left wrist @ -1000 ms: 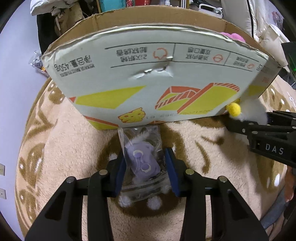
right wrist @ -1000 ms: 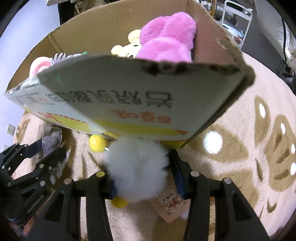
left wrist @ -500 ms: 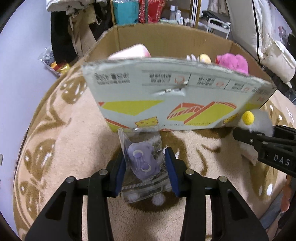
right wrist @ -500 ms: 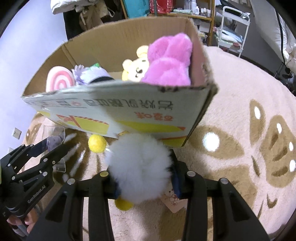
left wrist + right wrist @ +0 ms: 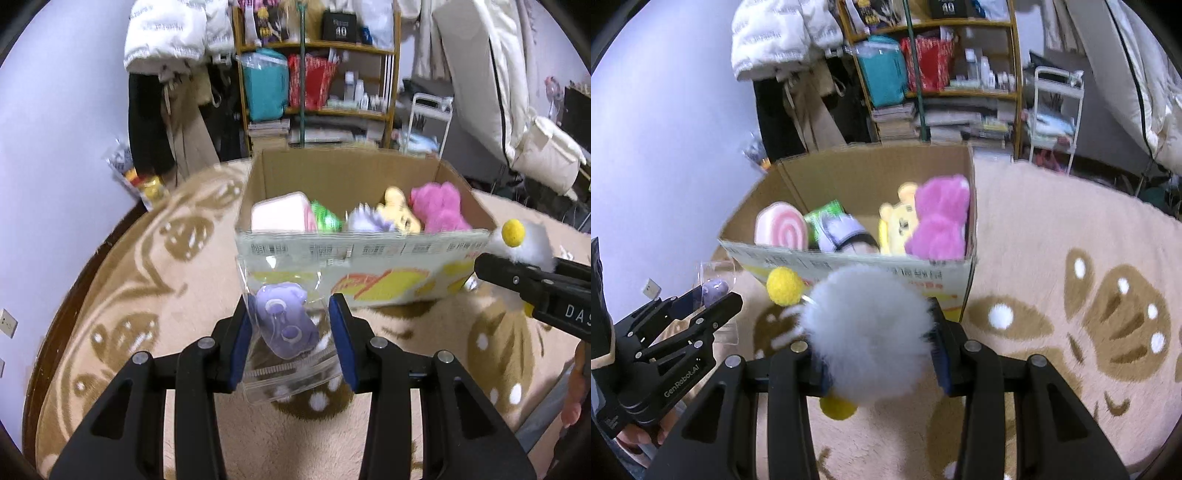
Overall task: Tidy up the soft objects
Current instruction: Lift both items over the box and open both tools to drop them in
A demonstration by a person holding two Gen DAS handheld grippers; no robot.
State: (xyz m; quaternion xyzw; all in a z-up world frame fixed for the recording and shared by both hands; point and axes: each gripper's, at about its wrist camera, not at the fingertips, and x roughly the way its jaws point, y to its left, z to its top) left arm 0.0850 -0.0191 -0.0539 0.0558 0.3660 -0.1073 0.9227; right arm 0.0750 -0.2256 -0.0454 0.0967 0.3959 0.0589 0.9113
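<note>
Left wrist view shows our left gripper (image 5: 291,339) closed on a clear zip bag (image 5: 290,332) with a small purple plush (image 5: 286,319) inside, blue pads pressing the bag's sides so it stands up ahead of the fingers. Our right gripper (image 5: 875,354) is clamped around a white fluffy pompom toy (image 5: 868,332) with yellow balls (image 5: 783,285) poking out above and below. We judge both are carried above the rim so they can go over the near wall of the cardboard box (image 5: 369,254) just ahead. Inside it sit a pink swirl-roll plush (image 5: 781,229), a green packet (image 5: 827,214), a lilac toy (image 5: 838,230), a yellow bear (image 5: 899,229) and a pink plush (image 5: 940,221). Under us lies a cream shag rug (image 5: 1071,240) with brown patterns; beyond the box stand cluttered shelves (image 5: 314,85) and hanging coats (image 5: 166,40).
</note>
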